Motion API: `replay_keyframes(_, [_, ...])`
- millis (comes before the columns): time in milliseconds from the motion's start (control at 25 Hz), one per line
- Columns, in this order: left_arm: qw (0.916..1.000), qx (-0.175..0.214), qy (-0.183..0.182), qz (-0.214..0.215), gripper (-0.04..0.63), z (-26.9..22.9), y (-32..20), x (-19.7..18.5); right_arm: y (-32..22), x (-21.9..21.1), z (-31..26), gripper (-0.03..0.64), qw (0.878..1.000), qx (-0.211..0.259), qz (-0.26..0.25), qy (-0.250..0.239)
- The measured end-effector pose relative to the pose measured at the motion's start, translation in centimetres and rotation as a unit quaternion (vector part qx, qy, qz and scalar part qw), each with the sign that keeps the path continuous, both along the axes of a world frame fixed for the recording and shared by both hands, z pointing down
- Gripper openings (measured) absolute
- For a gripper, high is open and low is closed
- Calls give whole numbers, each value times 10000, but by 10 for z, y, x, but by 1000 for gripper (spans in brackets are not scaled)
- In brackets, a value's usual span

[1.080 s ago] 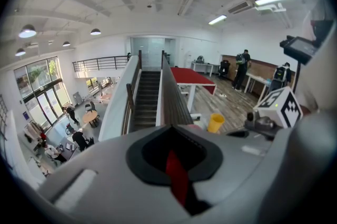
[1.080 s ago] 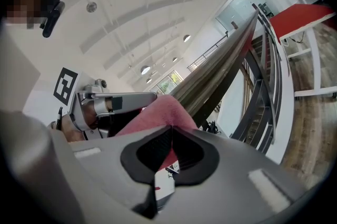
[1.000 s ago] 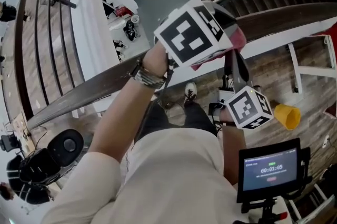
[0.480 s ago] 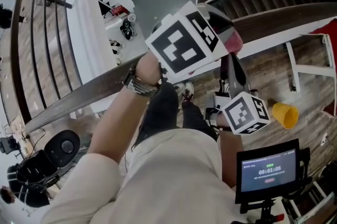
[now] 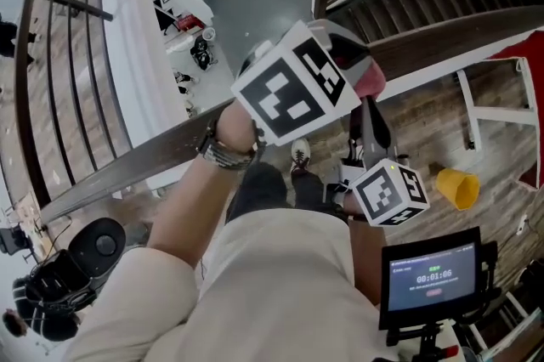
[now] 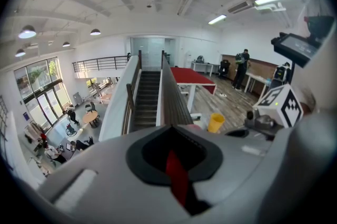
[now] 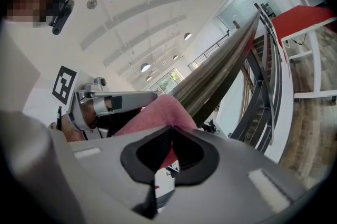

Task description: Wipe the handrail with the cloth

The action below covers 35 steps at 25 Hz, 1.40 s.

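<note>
The left gripper has its jaws closed tight on a thin red-pink strip of the soft pink cloth. The strip shows in the slot behind the tips, and a little more cloth peeks out just ahead of them. I judge this pinch is there so the cloth can be pressed down and dragged along the rail.

The right gripper is also closed, with a pink fold caught between its jaws. The main bulge of cloth sits just beyond its tips, and the left gripper is off to the left of them. It is probably steadying the loose end so the cloth does not slide off.

Directly past both pairs of jaws, under the cloth, the long dark-brown wooden handrail runs away from the tips.

The left hand reaches out over the rail, tipping its gripper down onto it. The right gripper comes in from the person's side of the rail, lower and closer to the body.
</note>
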<state>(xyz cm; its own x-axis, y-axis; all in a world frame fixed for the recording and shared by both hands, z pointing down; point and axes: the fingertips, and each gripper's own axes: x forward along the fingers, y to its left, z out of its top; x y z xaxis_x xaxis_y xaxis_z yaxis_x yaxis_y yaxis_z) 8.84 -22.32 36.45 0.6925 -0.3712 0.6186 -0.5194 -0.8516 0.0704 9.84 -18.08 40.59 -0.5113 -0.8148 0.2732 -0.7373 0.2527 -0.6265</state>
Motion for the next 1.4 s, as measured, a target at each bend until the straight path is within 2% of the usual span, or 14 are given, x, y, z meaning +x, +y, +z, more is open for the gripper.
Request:
replay_keyframes(200, [10000,18,40,-33,6,2,11,1,10,1,3,-2,9999,-17,-92,93])
replay_keyframes(400, [10000,21,77,3,6,-4,4,20,4,20,-4,-2,9997,89,63,204])
replay_keyframes(520, [10000,31,30,14,6,-4,-9,19,-7,19,-2,-3,9997,56,75,205])
replay_keyframes(680, [10000,-68,58,44,6,3,-9,14,-10,12,4,-3,9997,21,-44,223])
replay_keyframes(1400, [10000,-70,9,9,6,6,-16,1,-16,1,7,-3,9999,-34,-63,154])
